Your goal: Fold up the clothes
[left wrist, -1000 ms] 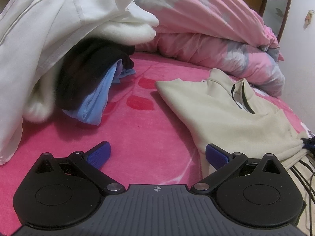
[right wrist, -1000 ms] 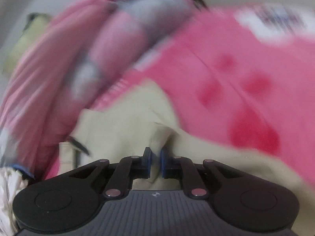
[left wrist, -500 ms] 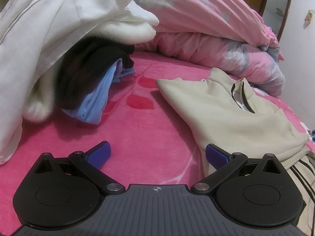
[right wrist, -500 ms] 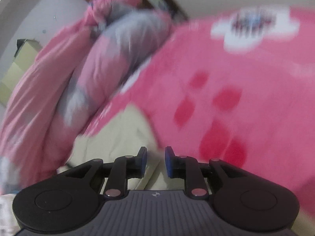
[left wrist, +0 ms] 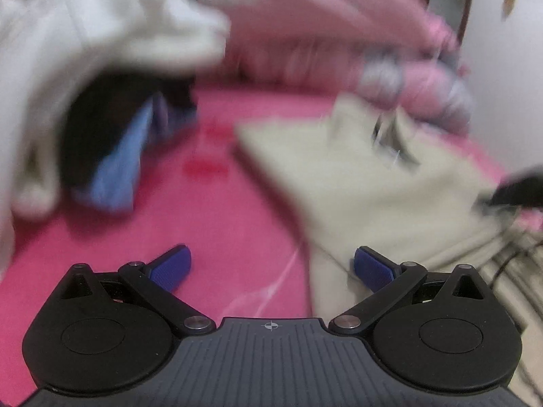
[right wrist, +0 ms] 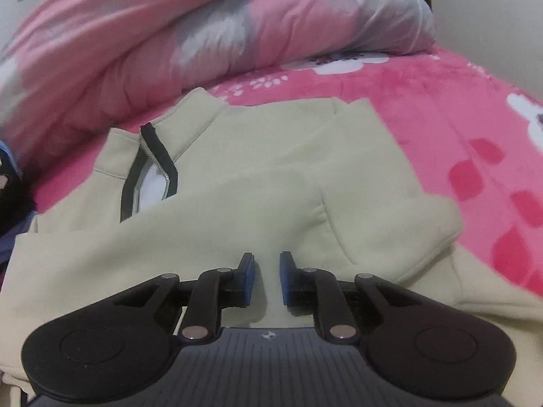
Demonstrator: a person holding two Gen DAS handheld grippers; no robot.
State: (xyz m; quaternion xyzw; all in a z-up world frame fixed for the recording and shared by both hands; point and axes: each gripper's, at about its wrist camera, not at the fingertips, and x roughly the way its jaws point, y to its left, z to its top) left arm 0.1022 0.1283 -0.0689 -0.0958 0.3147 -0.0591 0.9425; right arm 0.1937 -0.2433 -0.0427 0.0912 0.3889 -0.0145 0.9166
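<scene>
A beige top [right wrist: 258,183] with a dark-edged zip collar lies flat on the pink bed [right wrist: 475,135], one sleeve folded across its front, its collar toward the rolled pink quilt [right wrist: 237,30]. The right hand-held gripper [right wrist: 266,278] hangs over the folded sleeve, jaws slightly parted, gripping nothing. In the blurred left view, the left hand-held gripper [left wrist: 271,268] stands wide apart and empty, beside the top's edge. A heap of white, black and blue clothes [left wrist: 101,108] lies at the bed's left.

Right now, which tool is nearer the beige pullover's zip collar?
Right. The right tool hovers over the beige pullover, its zip collar just ahead-left. The left tool sits off the pullover's edge over the pink blanket.
</scene>
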